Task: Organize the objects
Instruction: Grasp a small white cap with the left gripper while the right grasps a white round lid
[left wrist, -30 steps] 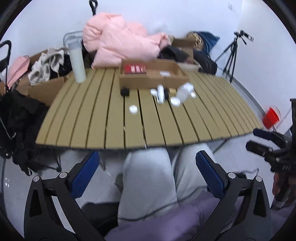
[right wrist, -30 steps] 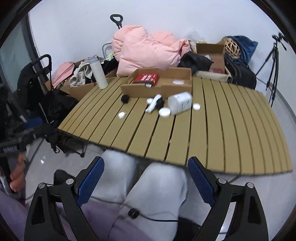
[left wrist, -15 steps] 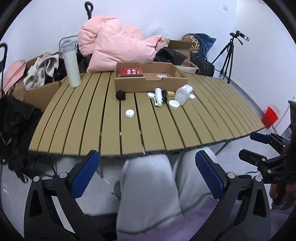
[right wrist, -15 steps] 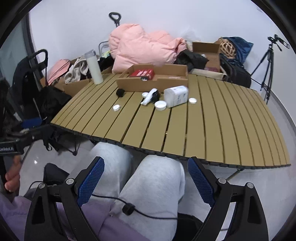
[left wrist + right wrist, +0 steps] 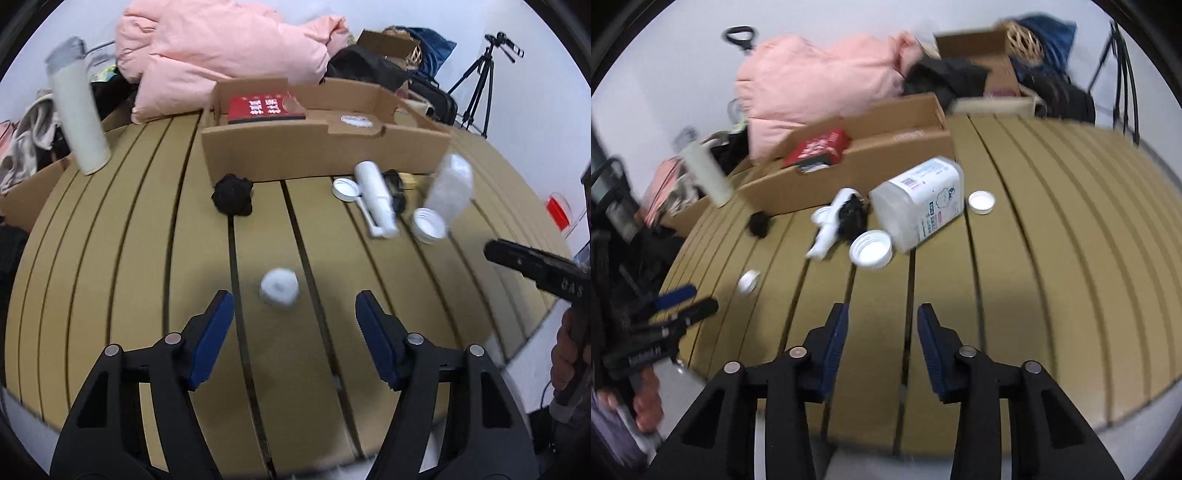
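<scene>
- The slatted table [image 5: 110, 258] fills both views; the cardboard box [image 5: 325, 155] sits at its far side, holding a red packet [image 5: 264, 107].
- Only the right wrist view shows the label on the clear jar [image 5: 921, 201], lying on its side, with a small cap [image 5: 981, 202] just beside it.
- Only the left wrist view shows a white lid [image 5: 356, 120] inside the box.
- The left gripper [image 5: 294, 308] is spread wide, empty, just short of a small white cap [image 5: 279, 287].
- The right gripper [image 5: 882, 325] is parted, empty, over bare slats.
</scene>
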